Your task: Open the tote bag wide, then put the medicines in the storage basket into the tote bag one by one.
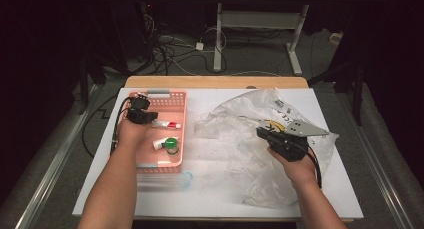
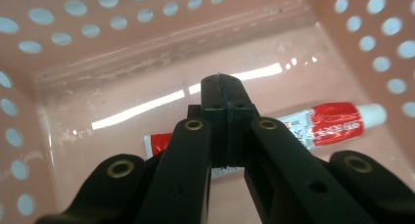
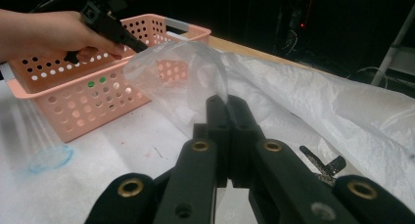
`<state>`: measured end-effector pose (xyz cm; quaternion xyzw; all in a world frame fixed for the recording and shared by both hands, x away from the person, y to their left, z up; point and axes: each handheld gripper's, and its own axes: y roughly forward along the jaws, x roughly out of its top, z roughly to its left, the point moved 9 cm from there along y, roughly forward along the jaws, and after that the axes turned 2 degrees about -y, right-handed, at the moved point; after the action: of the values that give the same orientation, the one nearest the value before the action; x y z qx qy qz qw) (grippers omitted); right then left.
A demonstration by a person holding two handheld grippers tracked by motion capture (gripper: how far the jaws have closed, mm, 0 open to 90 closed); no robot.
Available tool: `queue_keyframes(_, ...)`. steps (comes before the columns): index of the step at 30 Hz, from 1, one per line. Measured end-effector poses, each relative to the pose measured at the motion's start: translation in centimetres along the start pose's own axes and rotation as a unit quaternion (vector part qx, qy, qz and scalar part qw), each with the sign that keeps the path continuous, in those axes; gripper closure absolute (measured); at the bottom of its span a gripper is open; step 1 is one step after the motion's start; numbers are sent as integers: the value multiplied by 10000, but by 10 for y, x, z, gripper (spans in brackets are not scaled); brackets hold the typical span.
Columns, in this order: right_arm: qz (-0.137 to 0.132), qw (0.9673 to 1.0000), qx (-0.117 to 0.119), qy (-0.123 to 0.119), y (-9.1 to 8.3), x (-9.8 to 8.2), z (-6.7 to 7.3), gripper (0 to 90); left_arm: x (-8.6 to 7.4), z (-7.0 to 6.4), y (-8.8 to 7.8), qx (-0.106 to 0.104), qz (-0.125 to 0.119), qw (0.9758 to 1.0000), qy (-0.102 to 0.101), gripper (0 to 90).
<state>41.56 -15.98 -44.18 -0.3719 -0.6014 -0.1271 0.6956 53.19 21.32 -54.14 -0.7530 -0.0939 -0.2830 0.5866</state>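
A pink perforated basket (image 1: 183, 131) stands on the left of the table. A white and red tube (image 1: 165, 124) lies on its floor, shown close in the left gripper view (image 2: 337, 123). My left gripper (image 1: 141, 100) hangs inside the basket just above the tube, its jaws shut (image 2: 222, 82) with nothing between them. On the right lies a crumpled clear plastic bag (image 1: 235, 121). My right gripper (image 1: 261, 133) is shut (image 3: 226, 100) on a fold of that bag (image 3: 318, 101), and the film rises from the jaw tips. The right gripper view also shows the left gripper (image 3: 139, 44) over the basket (image 3: 88, 101).
A small green-capped container (image 1: 170, 144) lies in the basket nearer the person. A faint blue ring (image 1: 186, 179) marks the white sheet in front of the basket. Printed labels (image 1: 280, 114) show through the bag. Cables and a desk frame (image 1: 255, 39) stand beyond the table.
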Motion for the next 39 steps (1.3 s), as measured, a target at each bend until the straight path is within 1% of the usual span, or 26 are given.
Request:
queue_keyframes(2, -17, 10000, 6, -26, -1, 1, 0, 900, -2, -2, 4, 33, 116, 9999, 36, 875)
queue_keyframes(3, -32, 10000, 4, -34, -2, 1, -1, 900, -4, -2, 6, 80, 181, 9998, 100, 875)
queue_keyframes(6, -47, 10000, -4, 23, -3, 1, -3, 900, -10, -1, 10, 268, 480, 9981, 288, 876)
queue_keyframes(7, -43, 10000, -5, 28, -2, 1, -3, 900, -10, -2, 9, 272, 489, 9980, 300, 876)
queue_keyframes(10, -37, 10000, 4, -6, -2, 1, -2, 900, -14, -1, 5, 373, 685, 9962, 394, 875)
queue_keyframes(13, -27, 10000, 23, -20, -1, 1, 1, 900, -20, -2, 0, 397, 899, 9942, 436, 876)
queue_keyframes(15, -21, 10000, 26, -44, -1, 1, 2, 900, -23, -3, -3, 371, 1062, 9926, 452, 876)
queue_keyframes(16, -14, 10000, 26, -45, -2, 1, 3, 900, -25, -5, -4, 377, 1116, 9921, 431, 875)
queue_keyframes(18, -29, 10000, 29, -85, -3, 2, 5, 900, -28, -8, -7, 377, 1261, 9902, 462, 876)
queue_keyframes(20, -30, 9999, 35, -146, -4, 3, 6, 900, -31, -12, -9, 367, 1383, 9882, 554, 876)
queue_keyframes(24, -80, 9999, 46, -93, -6, 4, 5, 900, -39, -19, -14, 310, 1536, 9851, 715, 876)
queue_keyframes(26, -64, 9999, 43, -111, -7, 3, 5, 900, -41, -20, -16, 298, 1548, 9843, 791, 876)
queue_keyframes(27, -71, 9999, 38, -107, -7, 4, 5, 900, -41, -20, -16, 306, 1486, 9854, 776, 876)
queue_keyframes(28, -87, 9999, 30, -79, -7, 4, 5, 900, -39, -21, -17, 269, 1389, 9869, 772, 875)
queue_keyframes(29, -92, 9999, 30, -62, -7, 4, 4, 900, -36, -23, -18, 157, 1246, 9892, 755, 875)
queue_keyframes(31, -89, 9999, 23, -70, -7, 4, 4, 900, -28, -31, -21, -46, 920, 9926, 797, 874)
queue_keyframes(32, -88, 9999, 22, -69, -7, 4, 4, 900, -24, -34, -22, -141, 786, 9931, 854, 873)
queue_keyframes(33, -80, 9999, 31, -68, -7, 3, 5, 900, -19, -38, -23, -231, 636, 9940, 860, 869)
queue_keyframes(34, -64, 9999, 29, -77, -6, 3, 4, 900, -16, -41, -24, -334, 543, 9944, 847, 802)
queue_keyframes(35, -52, 10000, 25, -75, -6, 2, 4, 900, -15, -44, -23, -436, 485, 9945, 820, 758)
queue_keyframes(36, -52, 10000, 18, -63, -5, 2, 4, 900, -14, -46, -22, -545, 491, 9939, 828, 697)
queue_keyframes(37, -46, 10000, 21, -69, -5, 2, 4, 900, -15, -48, -20, -609, 504, 9932, 852, 657)
queue_keyframes(38, -44, 10000, 18, -58, -5, 2, 5, 900, -16, -49, -18, -687, 559, 9921, 892, 620)
queue_keyframes(39, -43, 10000, 17, -48, -5, 2, 5, 900, -18, -50, -16, -756, 613, 9913, 882, 600)
